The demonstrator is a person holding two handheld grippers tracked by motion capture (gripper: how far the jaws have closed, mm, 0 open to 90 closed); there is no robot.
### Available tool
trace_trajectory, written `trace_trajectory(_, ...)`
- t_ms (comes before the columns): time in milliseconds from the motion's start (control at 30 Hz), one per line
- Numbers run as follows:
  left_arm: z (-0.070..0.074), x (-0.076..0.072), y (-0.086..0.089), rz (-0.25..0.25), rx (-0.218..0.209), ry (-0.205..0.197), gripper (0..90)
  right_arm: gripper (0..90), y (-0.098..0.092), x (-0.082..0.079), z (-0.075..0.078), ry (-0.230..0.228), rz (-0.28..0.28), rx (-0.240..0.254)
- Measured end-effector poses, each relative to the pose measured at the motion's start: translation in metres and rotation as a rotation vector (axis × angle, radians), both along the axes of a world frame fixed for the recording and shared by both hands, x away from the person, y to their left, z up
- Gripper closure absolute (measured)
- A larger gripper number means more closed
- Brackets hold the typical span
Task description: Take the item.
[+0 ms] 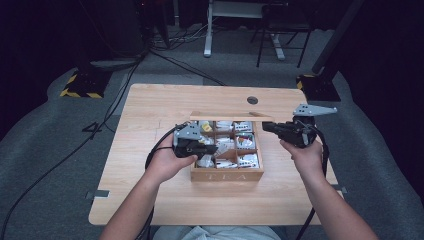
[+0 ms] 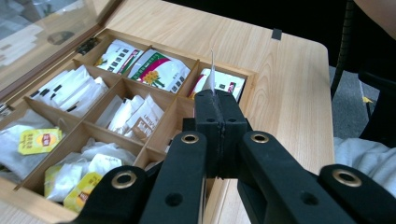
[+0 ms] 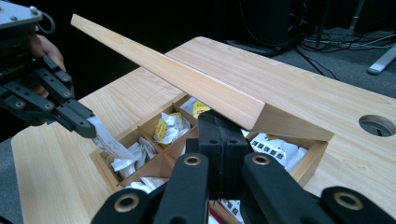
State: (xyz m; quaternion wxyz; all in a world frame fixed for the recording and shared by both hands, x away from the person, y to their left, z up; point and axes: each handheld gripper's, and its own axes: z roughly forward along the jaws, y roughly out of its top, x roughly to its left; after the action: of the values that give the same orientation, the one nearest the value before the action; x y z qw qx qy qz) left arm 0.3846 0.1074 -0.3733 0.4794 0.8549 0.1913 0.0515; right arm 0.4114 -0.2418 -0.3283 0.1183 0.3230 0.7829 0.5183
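- The left gripper [image 2: 215, 105] is clenched on a white tea bag sachet [image 3: 108, 140]; from the right gripper view the sachet hangs from its jaws just above the near-left corner of the wooden tea box [image 1: 227, 174].
- From the left gripper view only a thin white edge of the sachet pokes up between the pads, so the hold sits near one end of it.
- I judge the sachet very light, thin and limp: it will flap and bend, and a paper envelope can tear or slip if pulled fast. A pinch across the flat face near an edge suits it.
- The right gripper [image 3: 219, 122] is clenched with nothing visible between its jaws; its tips sit right at the underside of the box's raised lid [image 3: 187, 84], though I cannot tell whether they touch it.
- The lid looks stiff, with a wooden frame and a clear pane; it is the heavier part and would drop if left unsupported.
- Count: one tea box on the desk [image 1: 150, 105], nine compartments in three rows of three, one lid, two grippers, one sachet lifted.
- The sachets inside are too many and too overlapped to count; they are mostly white, with a few yellow-tagged bags [image 2: 39, 140].
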Motion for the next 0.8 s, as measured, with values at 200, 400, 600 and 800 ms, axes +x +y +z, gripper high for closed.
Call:
trace_trajectory(200,-0.002,-0.008,0.016,0.001,-0.021,-0.015,90.0,90.0,0.0,0.0,-0.001,0.001,-0.001,0.004)
trace_trajectory(400,-0.005,-0.016,0.033,0.01,-0.045,-0.019,90.0,90.0,0.0,-0.001,-0.001,0.001,0.0,-0.001)
trace_trajectory(600,0.0,-0.022,0.048,0.02,-0.058,-0.031,90.0,90.0,0.0,-0.002,-0.001,0.002,-0.002,-0.003)
trace_trajectory(800,0.0,-0.025,0.058,0.037,-0.046,-0.028,90.0,90.0,0.0,-0.001,-0.001,0.004,-0.001,-0.003)
